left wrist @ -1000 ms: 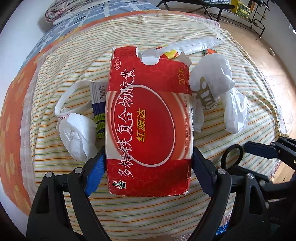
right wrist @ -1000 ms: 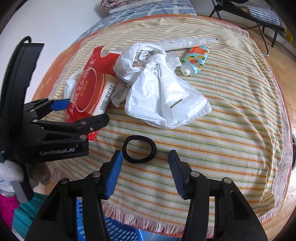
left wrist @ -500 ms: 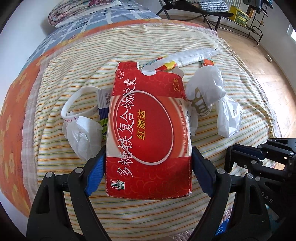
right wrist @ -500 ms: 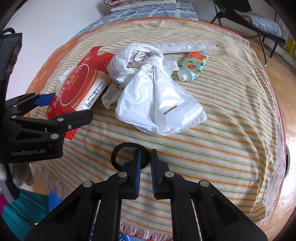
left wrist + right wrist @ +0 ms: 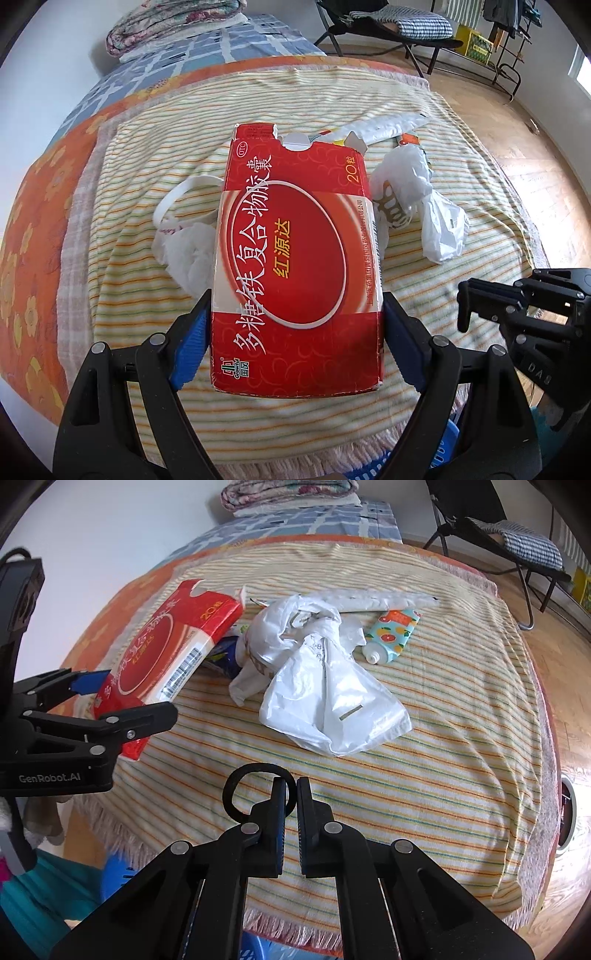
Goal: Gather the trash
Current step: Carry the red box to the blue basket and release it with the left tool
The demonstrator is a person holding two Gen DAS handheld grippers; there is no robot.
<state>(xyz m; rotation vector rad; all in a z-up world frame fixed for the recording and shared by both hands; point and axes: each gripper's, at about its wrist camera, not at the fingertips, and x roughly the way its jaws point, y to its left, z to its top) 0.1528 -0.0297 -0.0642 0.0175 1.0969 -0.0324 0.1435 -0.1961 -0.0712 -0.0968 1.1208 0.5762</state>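
My left gripper (image 5: 295,325) is shut on a red medicine box (image 5: 295,258) and holds it lifted above the striped cloth; the box also shows in the right wrist view (image 5: 166,664). My right gripper (image 5: 291,786) is shut on a black hair tie (image 5: 236,786), whose loop sticks out to the left of the fingers, above the cloth. A crumpled white plastic bag (image 5: 325,694) lies mid-cloth. A fruit-print tube (image 5: 391,635) lies behind it. Crumpled white tissue (image 5: 184,251) lies left of the box.
The striped cloth (image 5: 443,775) covers a bed with a fringed front edge. A blue basket (image 5: 118,878) sits on the floor below that edge. A long white wrapper (image 5: 369,600) lies at the back. A folding chair (image 5: 498,535) stands behind.
My right gripper closed on the black hair tie and raised it off the cloth. My left gripper lifted the red box higher and pulled back.
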